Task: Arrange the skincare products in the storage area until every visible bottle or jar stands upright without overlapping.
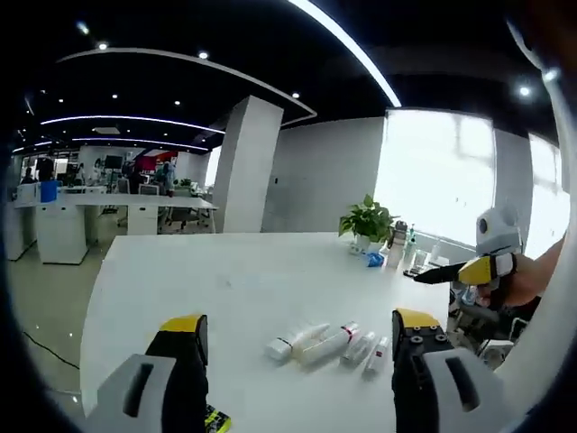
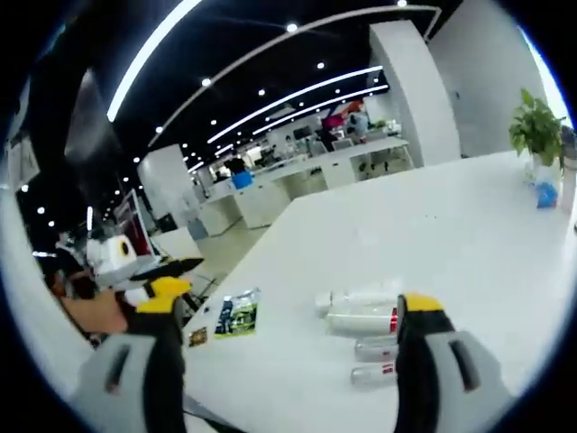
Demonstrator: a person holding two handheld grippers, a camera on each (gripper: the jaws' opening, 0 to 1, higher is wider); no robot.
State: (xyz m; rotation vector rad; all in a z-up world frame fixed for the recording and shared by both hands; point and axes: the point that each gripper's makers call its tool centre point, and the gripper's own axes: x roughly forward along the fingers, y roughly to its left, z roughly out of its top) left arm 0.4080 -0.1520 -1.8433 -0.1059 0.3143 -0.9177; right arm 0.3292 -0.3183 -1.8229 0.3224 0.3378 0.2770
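Several white skincare bottles and tubes lie on their sides in a loose row on the white table (image 1: 225,280). In the left gripper view the largest bottle (image 1: 296,342) is at the left of the row, then a tube with a red band (image 1: 330,343) and two slim tubes (image 1: 368,350). My left gripper (image 1: 300,321) hovers open just short of them, nothing between its jaws. My right gripper (image 1: 442,271) comes in from the right, held by a hand. In the right gripper view the bottles (image 2: 359,316) lie ahead, near the right jaw. My right gripper (image 2: 290,298) is open and holds nothing. The left gripper (image 2: 176,265) shows at the left.
A potted plant (image 1: 367,221) and small bottles (image 1: 397,248) stand at the table's far edge. A green printed packet (image 2: 237,314) and a small card (image 2: 196,336) lie near the table's edge. Beyond are a white pillar (image 1: 248,162) and office desks.
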